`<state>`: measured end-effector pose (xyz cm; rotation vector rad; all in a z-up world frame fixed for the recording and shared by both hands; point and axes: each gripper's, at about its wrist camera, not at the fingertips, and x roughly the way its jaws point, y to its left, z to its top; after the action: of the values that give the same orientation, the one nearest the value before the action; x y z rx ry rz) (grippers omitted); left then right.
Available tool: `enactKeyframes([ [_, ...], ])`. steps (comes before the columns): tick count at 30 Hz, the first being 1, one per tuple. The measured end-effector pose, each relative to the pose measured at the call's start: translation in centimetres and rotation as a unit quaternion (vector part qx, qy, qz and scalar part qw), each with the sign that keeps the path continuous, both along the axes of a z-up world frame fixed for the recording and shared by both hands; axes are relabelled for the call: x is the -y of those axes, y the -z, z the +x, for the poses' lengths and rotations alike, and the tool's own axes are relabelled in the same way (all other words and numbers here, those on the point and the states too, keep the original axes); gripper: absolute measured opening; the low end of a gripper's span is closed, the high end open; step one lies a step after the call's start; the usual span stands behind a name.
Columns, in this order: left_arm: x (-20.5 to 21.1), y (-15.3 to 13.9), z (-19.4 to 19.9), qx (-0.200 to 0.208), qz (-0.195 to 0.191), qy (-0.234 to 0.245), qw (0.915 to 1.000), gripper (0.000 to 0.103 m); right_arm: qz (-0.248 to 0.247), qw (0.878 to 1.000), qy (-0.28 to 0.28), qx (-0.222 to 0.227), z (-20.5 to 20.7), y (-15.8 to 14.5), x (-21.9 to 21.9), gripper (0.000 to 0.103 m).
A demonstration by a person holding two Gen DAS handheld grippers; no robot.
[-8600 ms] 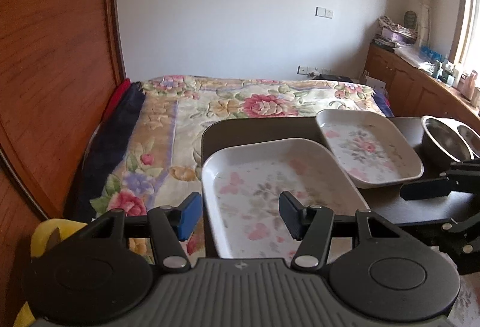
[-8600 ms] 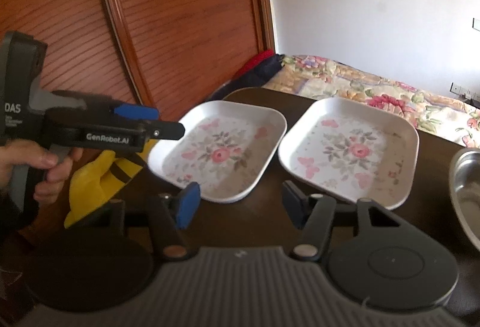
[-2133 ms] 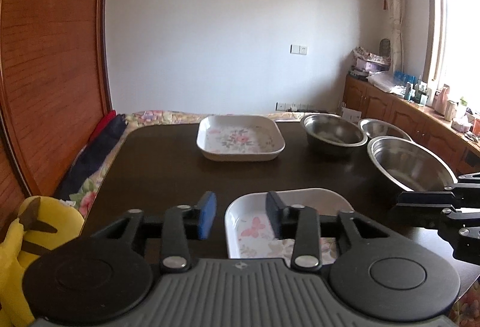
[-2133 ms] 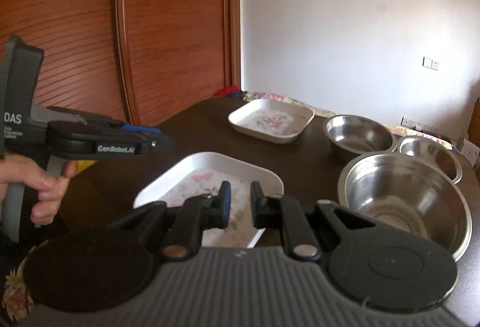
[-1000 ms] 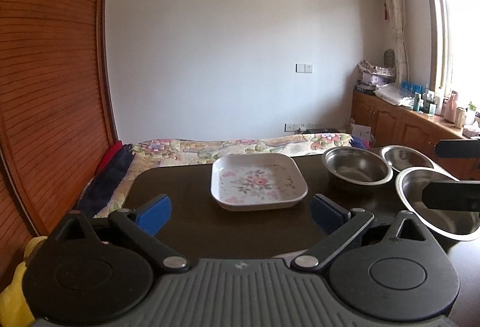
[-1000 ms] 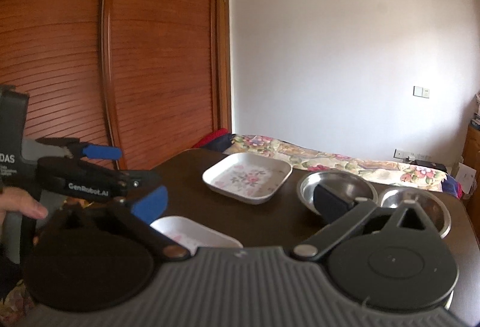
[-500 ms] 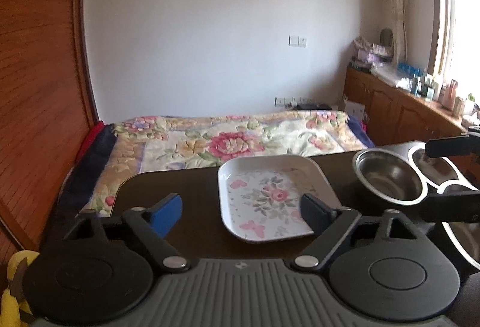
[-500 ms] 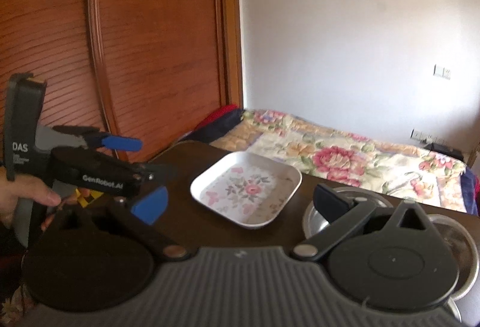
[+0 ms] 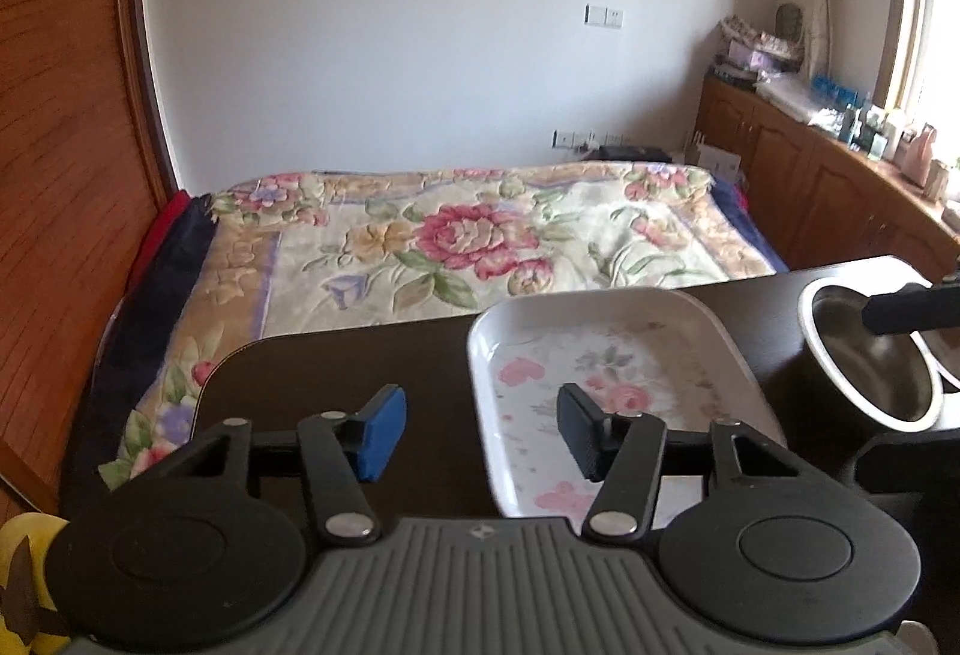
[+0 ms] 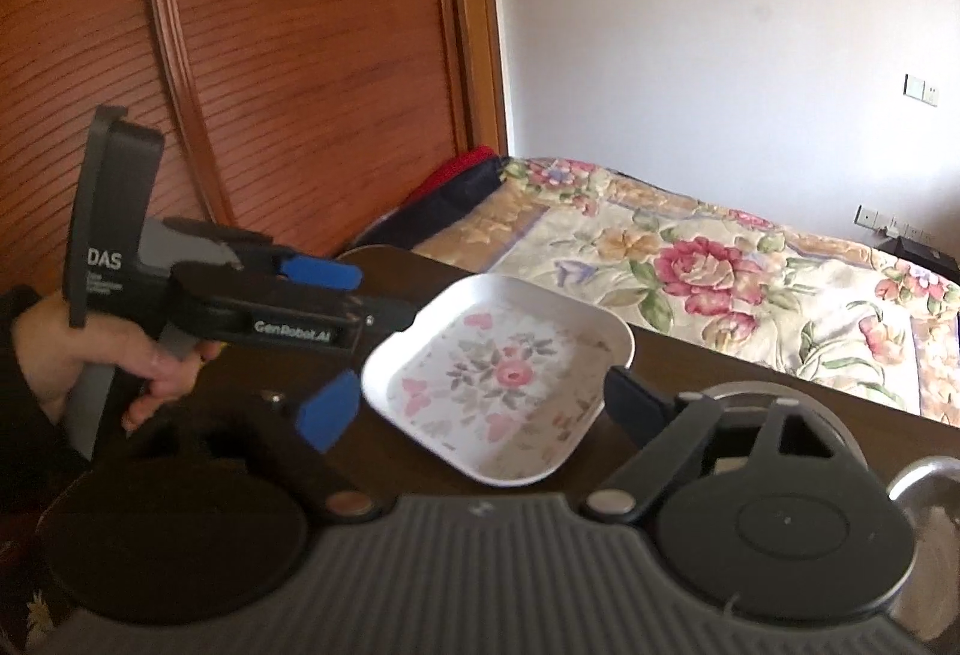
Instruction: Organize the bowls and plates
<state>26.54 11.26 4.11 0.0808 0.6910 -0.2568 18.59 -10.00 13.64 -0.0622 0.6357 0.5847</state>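
Dark table [image 9: 372, 361] beside a bed, one floral plate [image 9: 606, 349], both grippers empty, jaws just closing, left gripper [image 9: 474, 430] half-open, right gripper [image 10: 474, 406] wide.

Home bedroom: floral-quilted bed [image 9: 456, 247], wooden wardrobe doors [image 10: 270, 54], cluttered sideboard [image 9: 840, 156].

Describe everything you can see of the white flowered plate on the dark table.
The plate is a shallow, squarish white dish with rounded corners and a raised rim, smooth and glossy like melamine or ceramic. Its inside carries a faded print: a pink rose in the middle, grey-green leaves, pink hearts and butterflies. It lies flat and empty on the dark table, near the edge facing the bed. A steel bowl sits beside it. Nothing visibly grips or touches it.
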Motion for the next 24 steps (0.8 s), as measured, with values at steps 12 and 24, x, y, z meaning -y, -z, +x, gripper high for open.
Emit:
enactKeyframes([
  [12, -0.2, 2.7, 3.3, -0.04, 0.001, 0.004, 0.9992, 0.017, -0.014, 0.999, -0.001, -0.033, 3.0, 0.9, -0.9, 0.084],
  [24, -1.9, 2.7, 1.9, -0.034, 0.005, -0.01, 0.9994, 0.017, -0.023, 0.995, 0.009, -0.096, 5.6, 3.3, -1.8, 0.063],
])
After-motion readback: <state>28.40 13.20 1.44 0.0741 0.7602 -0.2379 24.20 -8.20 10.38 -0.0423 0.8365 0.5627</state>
